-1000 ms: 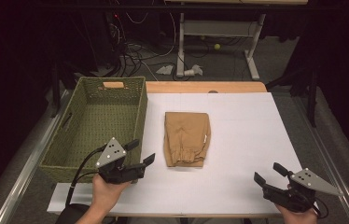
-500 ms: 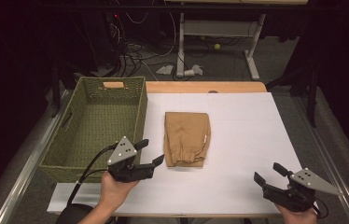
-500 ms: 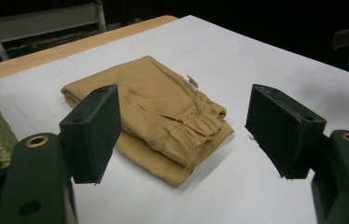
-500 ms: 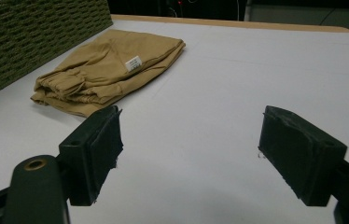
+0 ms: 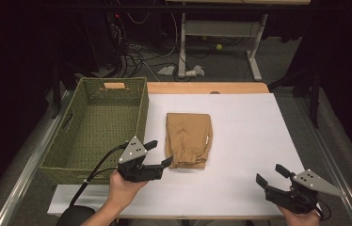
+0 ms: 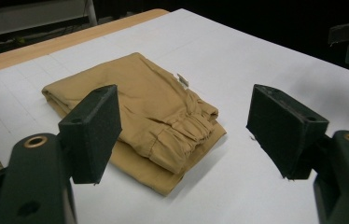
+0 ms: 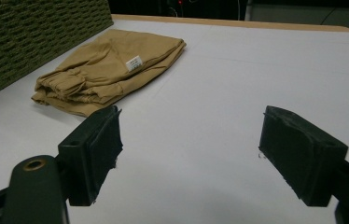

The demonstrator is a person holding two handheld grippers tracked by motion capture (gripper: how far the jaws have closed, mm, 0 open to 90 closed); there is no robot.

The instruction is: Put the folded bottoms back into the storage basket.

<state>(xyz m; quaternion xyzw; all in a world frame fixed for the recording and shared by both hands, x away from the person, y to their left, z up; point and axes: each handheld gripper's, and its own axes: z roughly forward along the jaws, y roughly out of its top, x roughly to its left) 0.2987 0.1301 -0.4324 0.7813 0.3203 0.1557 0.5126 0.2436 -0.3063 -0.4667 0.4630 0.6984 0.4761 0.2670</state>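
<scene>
A white table (image 5: 259,141) takes up most of the scene, with a strip of bare wood along its far edge. On its left side stands a green woven basket (image 5: 96,127), long side running near to far, a handle slot in its far wall. Just right of the basket, apart from it, lie folded tan trousers (image 5: 189,139) flat on the table, the gathered waistband at the near end and a small white tag (image 7: 134,63) on the right side. The left gripper (image 5: 157,154) hovers at the near left corner of the trousers, close to the basket's near right corner, its jaws wide apart with nothing between them; in the left gripper view the waistband sits just ahead of the left pad (image 6: 93,130), though whether a jaw tip touches the cloth is hard to tell. The right gripper (image 5: 272,174) rests at the near right of the table, well apart from the trousers, its jaws likewise spread and holding nothing.
</scene>
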